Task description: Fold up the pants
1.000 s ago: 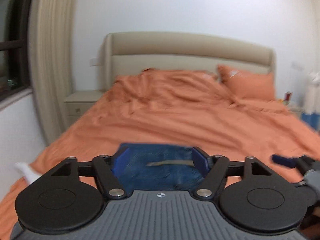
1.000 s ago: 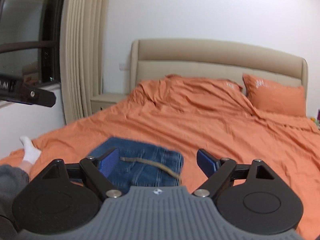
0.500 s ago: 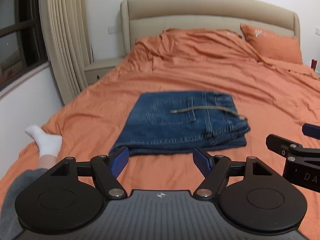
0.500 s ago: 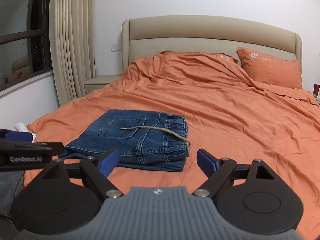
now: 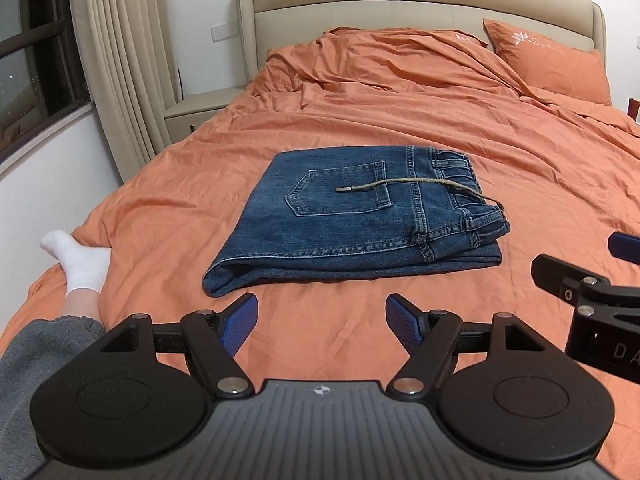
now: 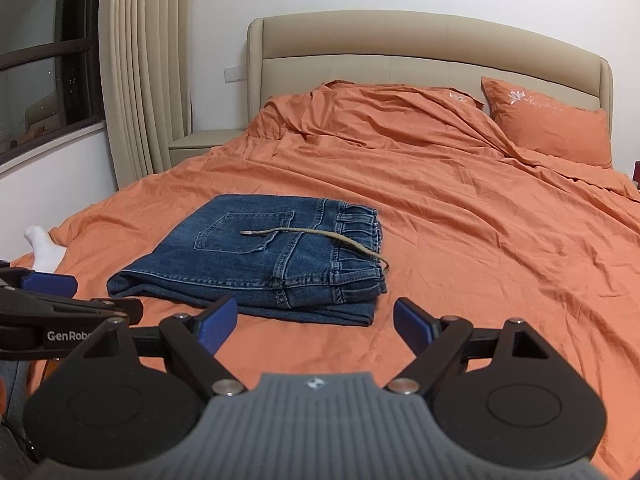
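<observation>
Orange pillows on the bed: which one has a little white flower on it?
The bare pillow at the right end of the headboard: it has white flower embroidery. The left one hides under the rumpled duvet, so no pattern shows.

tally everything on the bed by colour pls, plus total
Blue: 1, the folded jeans
Tan: 1, the drawstring lying across the jeans
Orange: 2, the duvet and the pillow
White: 1, the sock on a foot at the bed's left edge
Total: 5
</observation>
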`<state>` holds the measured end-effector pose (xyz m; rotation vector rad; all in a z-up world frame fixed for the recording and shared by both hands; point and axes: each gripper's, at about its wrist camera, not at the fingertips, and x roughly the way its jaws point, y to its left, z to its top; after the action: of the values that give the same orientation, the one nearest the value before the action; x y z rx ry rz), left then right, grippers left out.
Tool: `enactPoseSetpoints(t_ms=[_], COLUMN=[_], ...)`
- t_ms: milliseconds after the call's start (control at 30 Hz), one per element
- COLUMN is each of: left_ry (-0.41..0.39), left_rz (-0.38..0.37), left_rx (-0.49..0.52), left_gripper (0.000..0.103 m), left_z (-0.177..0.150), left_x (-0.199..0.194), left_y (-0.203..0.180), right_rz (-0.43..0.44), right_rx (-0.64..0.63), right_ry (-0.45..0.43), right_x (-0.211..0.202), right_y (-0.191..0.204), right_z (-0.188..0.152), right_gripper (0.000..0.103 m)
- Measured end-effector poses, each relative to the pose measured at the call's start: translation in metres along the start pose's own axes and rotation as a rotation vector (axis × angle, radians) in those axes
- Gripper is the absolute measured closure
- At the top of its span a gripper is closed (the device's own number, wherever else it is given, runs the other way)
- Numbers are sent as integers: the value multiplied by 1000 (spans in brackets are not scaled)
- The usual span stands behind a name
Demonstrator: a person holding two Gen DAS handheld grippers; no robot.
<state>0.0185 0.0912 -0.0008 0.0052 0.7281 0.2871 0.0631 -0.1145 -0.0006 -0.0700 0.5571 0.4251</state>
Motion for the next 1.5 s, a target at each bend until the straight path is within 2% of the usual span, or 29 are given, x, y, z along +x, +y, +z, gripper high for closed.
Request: enactPoseSetpoints(t_ms=[1500], left_ry=[3], left_rz=[-11], left_rx=[14], left_gripper=[18], left_z=[3], left_x=[-4], left_y=[-4], right_rz=[7], right_rx=[3], right_ry=[-57], right_x=[-20], right_y=[1], right_z=[4], right_gripper=[21])
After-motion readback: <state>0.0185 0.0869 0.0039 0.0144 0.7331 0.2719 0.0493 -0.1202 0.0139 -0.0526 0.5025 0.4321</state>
